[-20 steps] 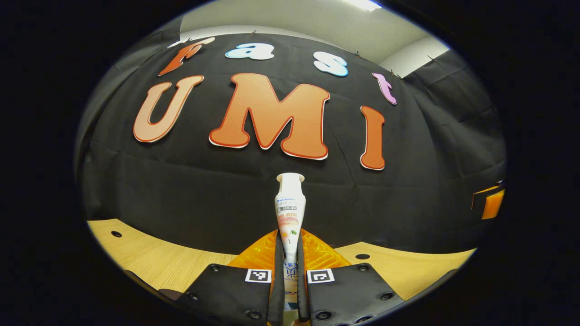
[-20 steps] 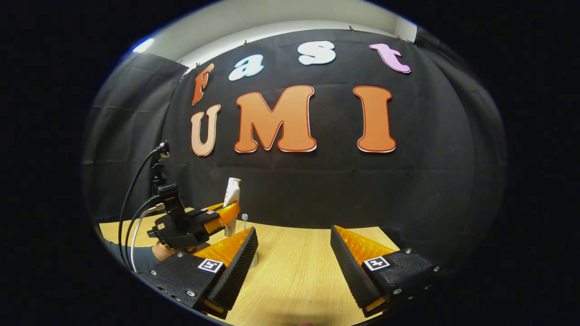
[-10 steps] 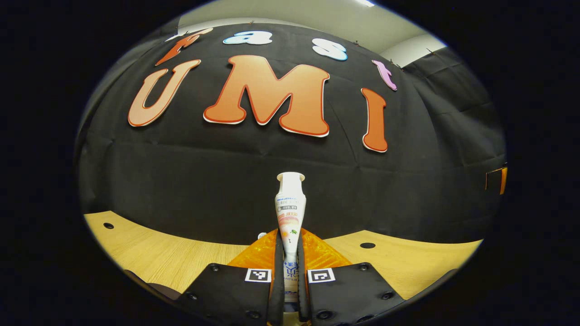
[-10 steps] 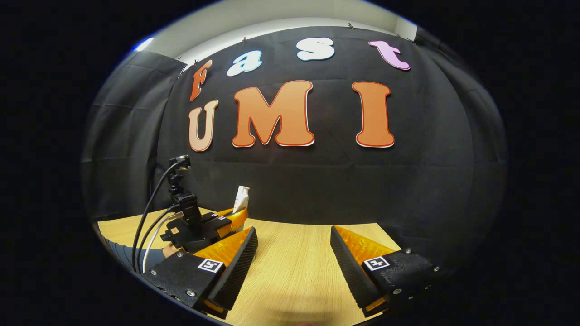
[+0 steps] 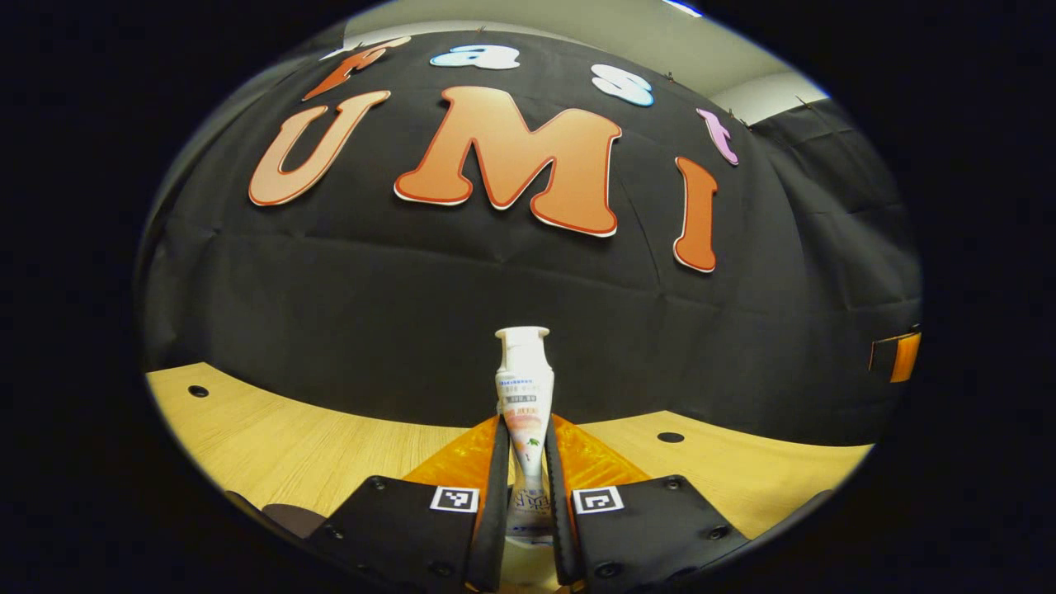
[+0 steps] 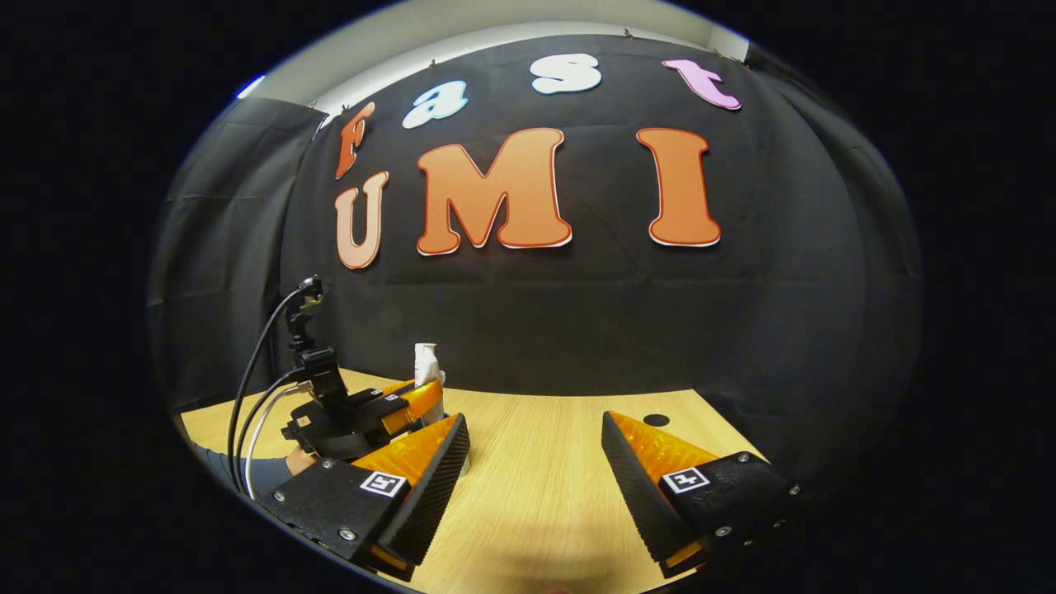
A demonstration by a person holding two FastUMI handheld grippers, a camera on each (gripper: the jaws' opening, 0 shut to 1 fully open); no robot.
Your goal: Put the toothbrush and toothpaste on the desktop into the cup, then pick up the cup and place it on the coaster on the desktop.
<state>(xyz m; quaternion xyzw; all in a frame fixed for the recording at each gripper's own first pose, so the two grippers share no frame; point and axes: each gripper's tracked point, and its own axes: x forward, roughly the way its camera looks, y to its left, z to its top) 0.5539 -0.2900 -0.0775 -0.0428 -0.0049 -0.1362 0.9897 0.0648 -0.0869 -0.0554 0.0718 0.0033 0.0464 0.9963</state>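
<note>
The left tool (image 5: 525, 462) has its two fingers drawn close together, clamped on the toothpaste (image 5: 525, 396), which stands upright between them with its cap up. In the right gripper view the left tool (image 6: 412, 396) sits level above the desk (image 6: 536, 495), its orange fingers pointing right, with cables rising from its black body; the hand (image 6: 293, 462) and dark sleeve holding it show below it. The right tool (image 6: 536, 462) hangs low over the desk with its fingers spread wide apart and nothing between them, to the right of the left tool.

Toothpaste (image 5: 524, 396) upright between gripper (image 5: 523, 462) fingers
</note>
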